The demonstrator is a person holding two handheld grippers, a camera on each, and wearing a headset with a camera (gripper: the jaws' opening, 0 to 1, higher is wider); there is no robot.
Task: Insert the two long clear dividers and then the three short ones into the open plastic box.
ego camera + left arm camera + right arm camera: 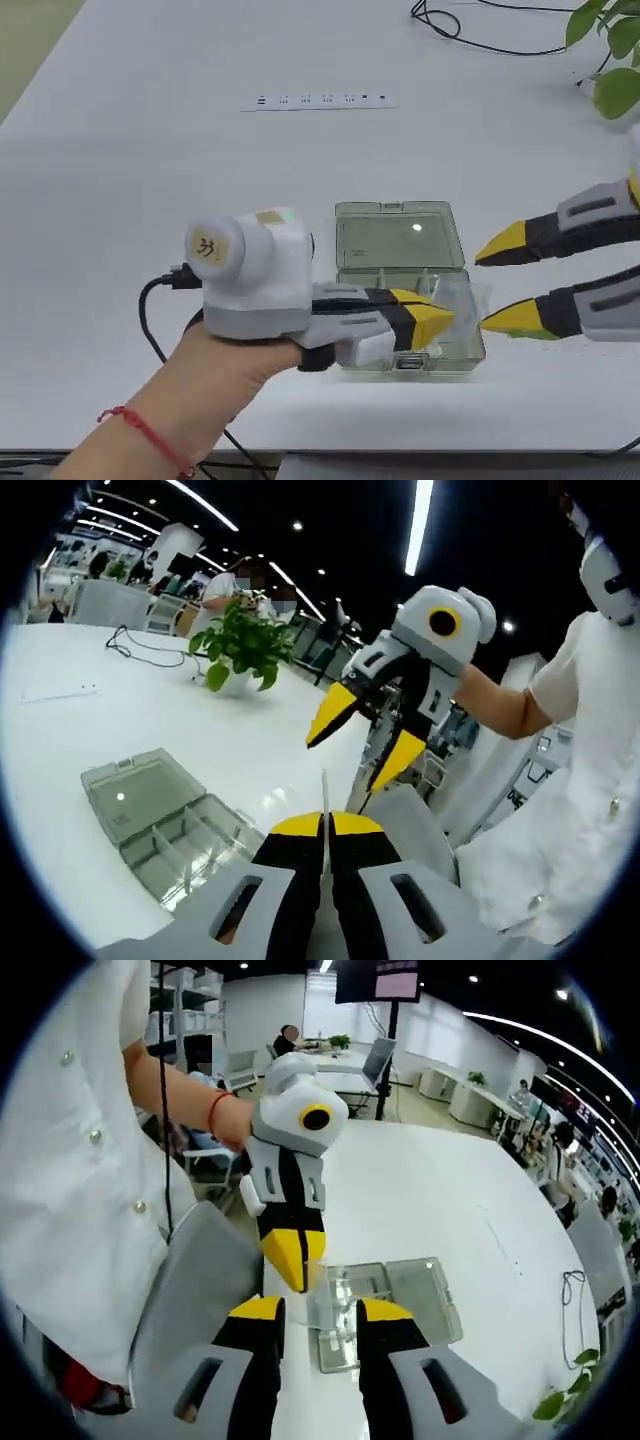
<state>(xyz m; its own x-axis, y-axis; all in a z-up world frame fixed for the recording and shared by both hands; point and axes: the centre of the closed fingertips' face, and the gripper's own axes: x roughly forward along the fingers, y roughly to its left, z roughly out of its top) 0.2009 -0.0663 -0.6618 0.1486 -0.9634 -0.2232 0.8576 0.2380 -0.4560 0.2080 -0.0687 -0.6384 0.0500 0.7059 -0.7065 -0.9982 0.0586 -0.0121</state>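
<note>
Left gripper (440,320) is clamped shut on one clear divider (323,792), held over the open box (398,235). Some partitions appear seated already; the count can't be told. Right gripper (481,292) is held wide, with the divider between its jaws, ungripped. Task judged partway.

The left gripper (440,320) blocks the front of the box (400,236); table (150,190) behind lies open

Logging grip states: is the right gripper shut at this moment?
No, in the right gripper view the right gripper has its fingers plainly spread apart.
</note>
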